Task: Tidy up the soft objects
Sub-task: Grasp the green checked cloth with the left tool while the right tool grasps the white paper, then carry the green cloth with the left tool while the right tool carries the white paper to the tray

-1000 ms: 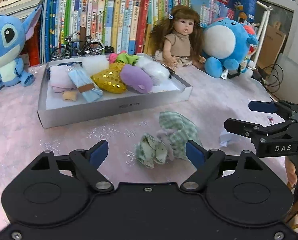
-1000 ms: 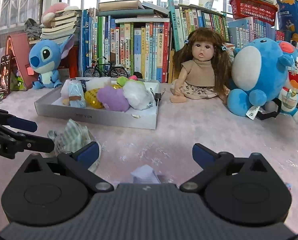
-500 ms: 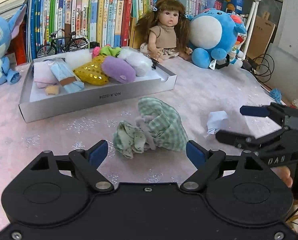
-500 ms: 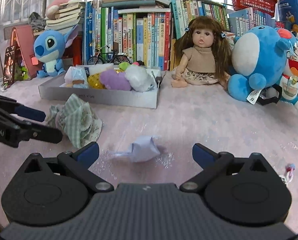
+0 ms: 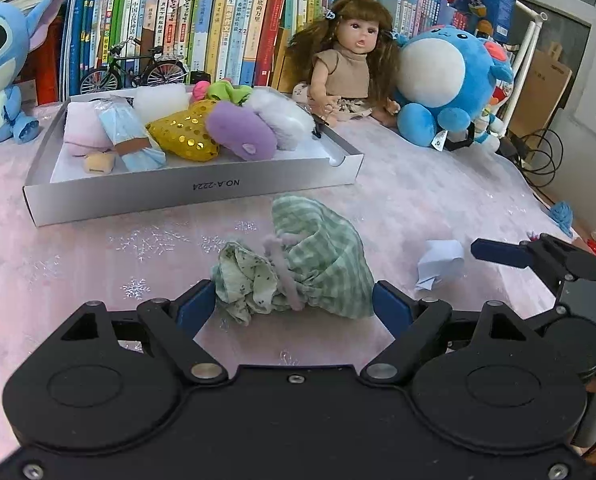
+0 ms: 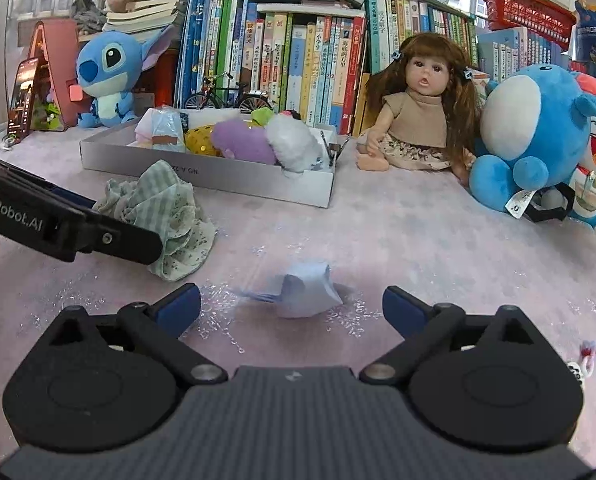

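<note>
1. Left gripper [image 5: 293, 306] fingers wide, straddling crumpled green checked cloth bundle [image 5: 298, 268] on pink tablecloth [image 5: 77, 264], not pressing.
2. Right gripper [image 6: 291, 306] wide; crumpled pale-blue paper wad [image 6: 304, 290] lay btwn tips, unheld.
3. Grey cardboard tray [image 5: 193, 192] w/ soft toys just behind bundle.

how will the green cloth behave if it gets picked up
The green cloth lies crumpled in loose folds, so it will probably flop and hang unevenly. It looks thin, likely light. Its ruffled edge may trail on the table.

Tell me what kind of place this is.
Probably a child's room or play corner at home: a long row of children's books lines the back, a doll and blue plush toys sit on the pink-covered table, and windows show behind.
</note>
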Available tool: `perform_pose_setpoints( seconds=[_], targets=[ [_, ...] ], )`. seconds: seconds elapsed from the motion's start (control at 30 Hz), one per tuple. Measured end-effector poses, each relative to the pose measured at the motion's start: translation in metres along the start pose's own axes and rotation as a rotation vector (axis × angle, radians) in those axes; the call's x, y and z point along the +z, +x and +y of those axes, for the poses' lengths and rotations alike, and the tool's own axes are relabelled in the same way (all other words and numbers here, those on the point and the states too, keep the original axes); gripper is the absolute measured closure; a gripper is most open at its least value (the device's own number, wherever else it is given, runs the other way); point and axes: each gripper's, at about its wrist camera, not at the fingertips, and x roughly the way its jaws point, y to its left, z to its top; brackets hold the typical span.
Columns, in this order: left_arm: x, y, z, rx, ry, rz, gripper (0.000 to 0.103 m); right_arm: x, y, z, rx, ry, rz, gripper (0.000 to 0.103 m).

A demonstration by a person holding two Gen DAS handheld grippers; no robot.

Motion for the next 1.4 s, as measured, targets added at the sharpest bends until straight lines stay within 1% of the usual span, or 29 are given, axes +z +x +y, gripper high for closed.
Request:
perform_pose_setpoints(
  seconds=[0.17,0.33,0.4,0.63,0.7,0.77,0.8,0.9,1.0,1.03,1.07,1.13,1.27,1.4],
  targets=[
    [0.0,0.003,0.0,0.006,-0.009,-0.005,0.018,0.0,0.0,0.0,0.004,-0.001,-0.002,0.006],
    [0.003,0.006,-0.004,0.021,-0.036,-0.019,0.015,0.0,0.002,0.002,0.009,-0.01,0.001,0.009],
    [0.004,0.009,-0.007,0.038,-0.048,-0.026,0.015,0.0,0.002,0.002,0.011,-0.01,0.001,0.009],
    [0.005,0.022,-0.02,0.109,-0.019,-0.015,0.016,0.0,0.003,0.002,0.024,-0.002,0.006,0.013],
    [0.004,0.024,-0.02,0.116,-0.011,-0.011,0.022,0.0,0.003,0.001,0.028,0.003,0.008,0.014],
    [0.004,0.025,-0.02,0.12,-0.005,-0.014,0.025,0.0,0.003,0.0,0.031,0.009,0.008,0.016],
    [0.003,0.025,-0.02,0.125,-0.001,-0.015,0.029,0.0,0.003,0.0,0.033,0.012,0.008,0.017],
    [0.002,0.022,-0.019,0.12,0.01,-0.024,0.039,0.0,0.004,-0.002,0.033,0.022,0.007,0.02],
    [0.002,0.02,-0.016,0.117,0.002,-0.029,0.044,0.0,0.004,-0.002,0.032,0.034,0.004,0.025],
    [0.003,0.02,-0.015,0.114,-0.006,-0.029,0.045,0.0,0.004,-0.002,0.032,0.036,0.004,0.032],
    [0.003,0.019,-0.013,0.109,-0.015,-0.028,0.046,0.001,0.004,-0.002,0.028,0.039,0.001,0.037],
    [0.004,0.017,-0.011,0.105,-0.023,-0.028,0.047,0.002,0.003,0.0,0.021,0.041,-0.005,0.041],
    [0.005,0.011,-0.011,0.115,-0.004,-0.043,0.047,0.005,0.0,0.0,0.017,0.036,-0.017,0.043],
    [0.007,0.005,-0.01,0.122,0.005,-0.058,0.047,0.01,-0.003,-0.001,0.008,0.042,-0.032,0.044]
  ],
)
